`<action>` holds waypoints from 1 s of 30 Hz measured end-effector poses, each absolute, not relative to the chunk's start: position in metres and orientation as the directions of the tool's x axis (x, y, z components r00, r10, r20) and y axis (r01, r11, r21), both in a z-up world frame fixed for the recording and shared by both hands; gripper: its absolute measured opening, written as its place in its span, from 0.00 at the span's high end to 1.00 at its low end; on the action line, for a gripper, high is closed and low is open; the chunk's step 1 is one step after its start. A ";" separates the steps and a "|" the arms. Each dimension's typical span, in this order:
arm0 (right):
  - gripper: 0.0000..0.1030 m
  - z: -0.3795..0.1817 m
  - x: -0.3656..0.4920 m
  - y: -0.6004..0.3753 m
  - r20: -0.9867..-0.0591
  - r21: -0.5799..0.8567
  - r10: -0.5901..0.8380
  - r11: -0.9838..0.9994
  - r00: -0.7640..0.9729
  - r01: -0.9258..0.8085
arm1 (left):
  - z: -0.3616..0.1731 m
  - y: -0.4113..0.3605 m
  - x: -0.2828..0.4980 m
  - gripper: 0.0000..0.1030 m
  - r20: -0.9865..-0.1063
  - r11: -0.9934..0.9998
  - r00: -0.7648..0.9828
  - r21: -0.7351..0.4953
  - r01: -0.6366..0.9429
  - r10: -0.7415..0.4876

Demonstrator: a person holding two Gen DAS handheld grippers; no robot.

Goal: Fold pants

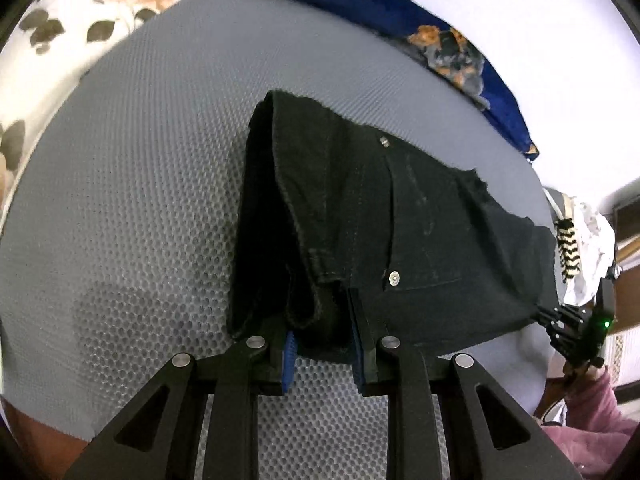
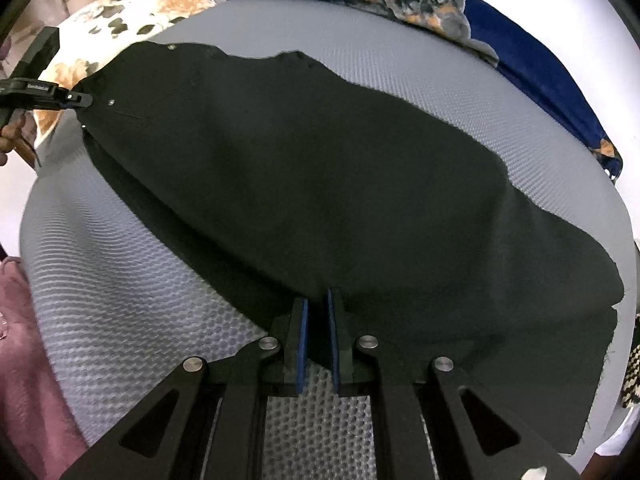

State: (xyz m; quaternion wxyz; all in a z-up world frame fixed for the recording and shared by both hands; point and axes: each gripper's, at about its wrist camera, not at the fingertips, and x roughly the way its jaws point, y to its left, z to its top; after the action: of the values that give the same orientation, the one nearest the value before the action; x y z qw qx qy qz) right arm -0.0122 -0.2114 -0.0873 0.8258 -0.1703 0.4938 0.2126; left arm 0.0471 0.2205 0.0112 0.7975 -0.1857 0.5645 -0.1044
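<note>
Black pants (image 2: pixel 320 184) lie stretched across a grey honeycomb-textured mat (image 1: pixel 120 208), held along the near edge at two places. The left wrist view shows the waist end: two metal rivets, a pocket seam and the bunched, doubled-over fabric (image 1: pixel 280 220) that the left hand-held gripper (image 1: pixel 324 344) pinches between its blue pads. At the right edge of that view the right hand-held gripper (image 1: pixel 560 316) shows as a small black shape with a green light, clamped to the far end of the cloth, with a pink sleeve (image 1: pixel 592 428) below it. The right wrist view shows instead the long flat run of the pant legs and a frayed hem at the right; its own gripper (image 2: pixel 318 312) has its pads pressed nearly together on a thin edge of the fabric. In that view the left gripper (image 2: pixel 82 99) reaches in from the left, level with the cloth, gripping the waist corner, a bare hand (image 2: pixel 12 136) behind it. Both tools tilt steeply down towards the mat. One pair of pants, two grippers, one blue flowered blanket (image 2: pixel 500 44) along the far side, and one cream flowered pillow (image 1: pixel 80 12) at the far left.
</note>
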 end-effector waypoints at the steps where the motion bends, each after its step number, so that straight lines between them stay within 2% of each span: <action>1: 0.92 -0.089 -0.013 -0.212 -0.891 -0.057 0.191 0.853 0.412 -0.519 | 0.008 0.221 0.048 0.78 -0.867 0.912 0.336 -0.407 -0.048 -0.369; 8: 0.92 -0.105 -0.006 -0.215 -0.904 -0.005 0.210 0.866 0.372 -0.501 | -0.010 0.210 0.053 0.76 -0.895 0.940 0.326 -0.338 -0.051 -0.304; 13: 0.91 -0.107 -0.003 -0.220 -0.904 0.032 0.232 0.875 0.359 -0.483 | -0.004 0.202 0.048 0.67 -0.903 0.958 0.359 -0.277 -0.068 -0.236; 15: 0.91 -0.107 -0.002 -0.223 -0.902 0.058 0.247 0.881 0.353 -0.469 | 0.001 0.204 0.043 0.55 -0.907 0.962 0.361 -0.260 -0.080 -0.215; 19: 0.89 -0.107 -0.005 -0.223 -0.896 0.064 0.250 0.890 0.367 -0.451 | 0.022 0.200 0.026 0.53 -0.907 0.986 0.404 -0.155 -0.052 -0.122; 23: 0.89 -0.107 -0.005 -0.223 -0.892 0.065 0.253 0.891 0.374 -0.449 | 0.051 0.177 0.012 0.53 -0.864 0.999 0.501 -0.027 0.040 -0.044; 26: 0.90 -0.106 -0.003 -0.224 -0.889 0.083 0.264 0.896 0.373 -0.436 | 0.063 0.140 0.014 0.53 -0.829 0.986 0.552 0.004 0.168 -0.090; 30: 0.90 -0.099 -0.001 -0.223 -0.880 0.110 0.284 0.902 0.382 -0.418 | 0.064 0.076 0.018 0.53 -0.803 0.918 0.542 -0.015 0.395 -0.246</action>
State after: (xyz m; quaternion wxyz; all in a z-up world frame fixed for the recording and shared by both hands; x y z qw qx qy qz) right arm -0.0013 -0.2232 -0.0989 0.8286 -0.0650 0.5141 0.2118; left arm 0.0175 0.0760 0.0639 0.8741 0.0843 0.4419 -0.1835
